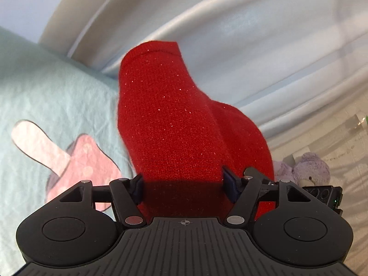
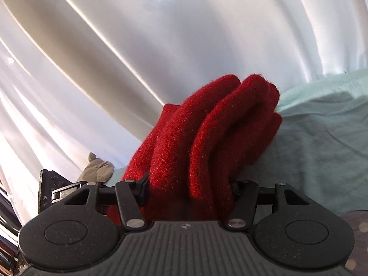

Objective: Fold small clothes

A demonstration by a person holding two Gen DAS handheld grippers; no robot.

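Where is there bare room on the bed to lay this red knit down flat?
Free: the light blue blanket left of the red knit, between the white curtain and the pink popsicle print; also the blanket right of the knit. Crowded: the purple plush toy side.

A bedroom: aqua bedsheet (image 1: 57, 87), white curtain (image 2: 115, 46), purple plush toy (image 1: 308, 168).

black box (image 2: 47, 193): white letters "AS" on its side, more too small to read
silver clip (image 2: 65, 192): tiny word starting "Gen", rest hidden
other view: no words to read
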